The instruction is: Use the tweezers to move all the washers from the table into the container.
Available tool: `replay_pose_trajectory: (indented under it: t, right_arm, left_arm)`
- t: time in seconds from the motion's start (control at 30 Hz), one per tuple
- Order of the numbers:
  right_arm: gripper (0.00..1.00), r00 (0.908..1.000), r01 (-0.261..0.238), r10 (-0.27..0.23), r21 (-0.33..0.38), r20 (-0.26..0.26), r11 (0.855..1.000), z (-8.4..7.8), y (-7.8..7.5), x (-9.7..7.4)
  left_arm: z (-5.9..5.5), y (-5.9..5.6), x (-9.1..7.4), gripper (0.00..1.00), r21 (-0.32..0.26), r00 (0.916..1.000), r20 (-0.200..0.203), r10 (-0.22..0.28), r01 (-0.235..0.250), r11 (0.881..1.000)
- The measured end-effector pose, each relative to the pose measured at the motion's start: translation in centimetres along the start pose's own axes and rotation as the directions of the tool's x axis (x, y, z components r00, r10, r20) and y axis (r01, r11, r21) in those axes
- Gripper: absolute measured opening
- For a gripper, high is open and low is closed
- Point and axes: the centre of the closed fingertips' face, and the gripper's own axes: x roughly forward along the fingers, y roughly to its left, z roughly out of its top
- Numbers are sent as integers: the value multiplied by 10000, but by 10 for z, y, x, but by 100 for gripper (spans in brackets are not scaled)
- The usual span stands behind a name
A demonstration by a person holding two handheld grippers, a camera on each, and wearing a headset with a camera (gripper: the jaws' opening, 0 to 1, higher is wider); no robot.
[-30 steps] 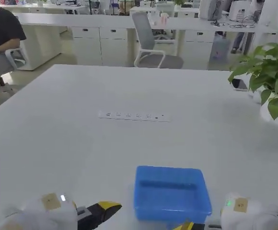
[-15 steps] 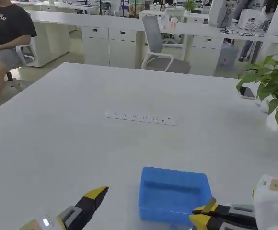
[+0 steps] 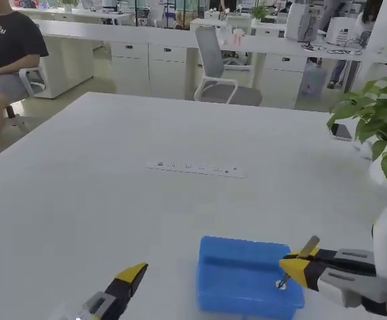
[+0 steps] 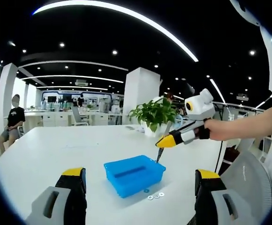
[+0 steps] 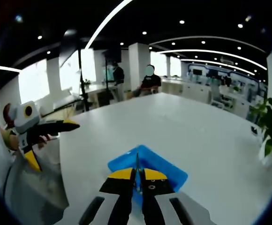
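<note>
The blue container sits near the table's front edge. My right gripper reaches in from the right, shut on thin tweezers whose tip hangs over the container's right side; what the tip holds is too small to tell. In the right gripper view the tweezers stick out between the shut jaws above the container. My left gripper waits open, left of the container. Its own view shows the container, three washers on the table in front of it, and the right gripper.
A white power strip lies mid-table. A potted plant stands at the table's right edge. An office chair is behind the far edge, and a person sits at the far left.
My right gripper has risen from the bottom edge and carried the tweezers over the container's right side. The left gripper has shifted little. The head camera has moved.
</note>
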Motion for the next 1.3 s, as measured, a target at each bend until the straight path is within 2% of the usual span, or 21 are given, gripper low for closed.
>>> replay_pose_trajectory:
  t: [0.07, 0.2, 0.3, 0.33, 0.4, 0.57, 0.83, 1.3]
  right_arm:
    - [3, 9999, 110, -112, 206, 95, 9997, 2, -8, 3]
    - [3, 9995, 156, -179, 823, 271, 9965, 4, -21, 11]
    - [3, 9993, 359, -347, 1129, -125, 9930, -8, -32, 20]
    - [3, 9977, 516, -463, 1146, -485, 9921, -15, -35, 23]
    - [3, 9957, 595, -525, 931, -761, 9939, -21, -38, 28]
    - [3, 9919, 568, -458, 910, -1185, 9942, -34, -44, 42]
    - [3, 9859, 651, -527, 740, -1591, 9951, -53, -45, 56]
    - [4, 9867, 769, -662, 669, -1487, 9948, -59, -47, 59]
  left_arm:
    - [0, 2, -1, 99, -164, 10000, 54, 15, -14, 9999]
    - [-3, 3, -1, 96, -271, 9999, -120, 66, -69, 9996]
    - [-1, 2, -1, 96, -29, 9999, -72, 102, -102, 9999]
    - [-2, 2, -1, 96, 46, 9999, -86, 114, -114, 9999]
    - [-3, 3, -1, 96, 32, 9998, -153, 94, -94, 10000]
    - [-3, 4, -1, 96, 10, 9998, -158, 97, -97, 10000]
    - [-6, 4, -1, 94, 53, 9992, -392, 128, -126, 9999]
    - [-11, 6, -1, 94, -12, 9984, -548, 121, -122, 9999]
